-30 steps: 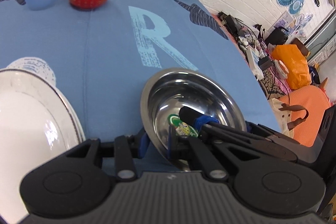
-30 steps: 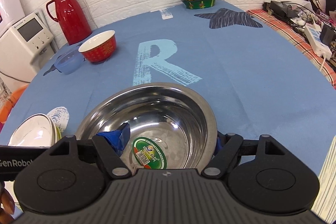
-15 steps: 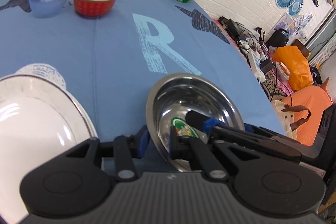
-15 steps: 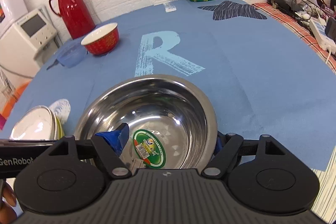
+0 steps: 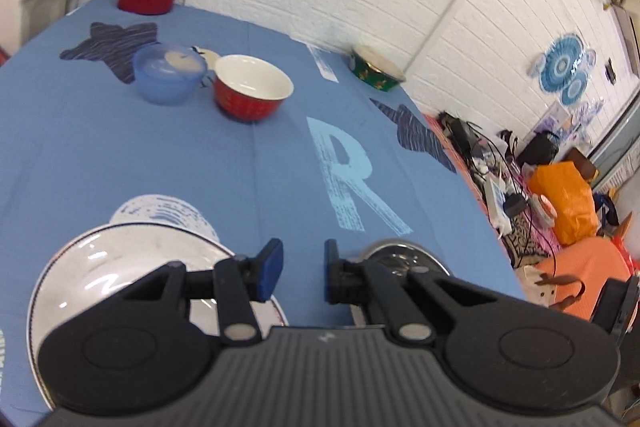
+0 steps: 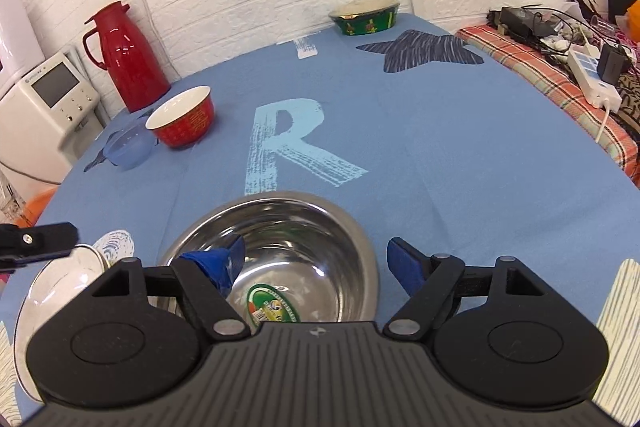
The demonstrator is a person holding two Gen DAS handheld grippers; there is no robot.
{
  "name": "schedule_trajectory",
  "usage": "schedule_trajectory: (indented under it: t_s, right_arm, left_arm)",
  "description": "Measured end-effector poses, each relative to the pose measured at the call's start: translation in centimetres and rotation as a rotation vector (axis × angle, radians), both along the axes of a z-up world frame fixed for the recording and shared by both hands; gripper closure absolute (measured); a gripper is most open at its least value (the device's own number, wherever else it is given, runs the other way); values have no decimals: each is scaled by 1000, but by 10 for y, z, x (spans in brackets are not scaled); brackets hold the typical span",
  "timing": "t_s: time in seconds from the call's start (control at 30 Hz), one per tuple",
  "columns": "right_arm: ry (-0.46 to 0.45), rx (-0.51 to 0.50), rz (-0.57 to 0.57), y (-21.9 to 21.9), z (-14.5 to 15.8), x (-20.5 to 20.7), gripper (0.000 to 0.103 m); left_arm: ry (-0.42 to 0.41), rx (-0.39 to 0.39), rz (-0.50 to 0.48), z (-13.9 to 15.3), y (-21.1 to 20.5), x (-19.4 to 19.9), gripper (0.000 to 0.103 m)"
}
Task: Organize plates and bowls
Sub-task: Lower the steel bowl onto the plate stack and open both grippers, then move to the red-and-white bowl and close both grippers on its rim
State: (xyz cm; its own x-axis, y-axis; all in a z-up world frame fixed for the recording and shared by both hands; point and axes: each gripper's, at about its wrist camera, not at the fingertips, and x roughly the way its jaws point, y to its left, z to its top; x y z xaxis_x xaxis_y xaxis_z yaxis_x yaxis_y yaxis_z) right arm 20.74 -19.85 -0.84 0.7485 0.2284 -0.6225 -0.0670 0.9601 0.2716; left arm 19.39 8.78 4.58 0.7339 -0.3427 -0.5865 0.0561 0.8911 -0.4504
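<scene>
A steel bowl with a green sticker inside sits on the blue tablecloth near me; its rim also shows in the left wrist view. My right gripper is open, its left finger inside the bowl and its right finger outside the rim, not pinching it. My left gripper is open and empty, raised above the cloth between the steel bowl and a white plate. The plate shows at the left edge of the right wrist view. A red bowl, a blue plastic bowl and a green bowl stand farther back.
A red thermos stands at the table's far left by the brick wall. A white appliance is beside the table. Cables, a power strip and bags lie on a surface to the right.
My left gripper let go of the steel bowl's rim, opened and lifted up and away to the left. My right gripper's fingers spread wider. The bowl now rests on the cloth.
</scene>
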Motion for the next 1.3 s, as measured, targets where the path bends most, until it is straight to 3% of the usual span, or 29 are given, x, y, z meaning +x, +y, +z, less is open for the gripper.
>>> schedule_trajectory:
  t_s: [0.43,0.7,1.17,1.3]
  right_arm:
    - [62,23,80,13,-10,-4,38]
    - [24,48,-33,-23,7,5,38]
    - [-13,-90,200,31,65,100,38]
    - [-4,-103,277,59,76,135,37]
  left_arm:
    - [19,2,23,-6,15,5,103]
    - [48,15,78,-7,35,28,103]
    - [52,120,67,3,36,95,103]
    - [73,67,55,4,41,125,103]
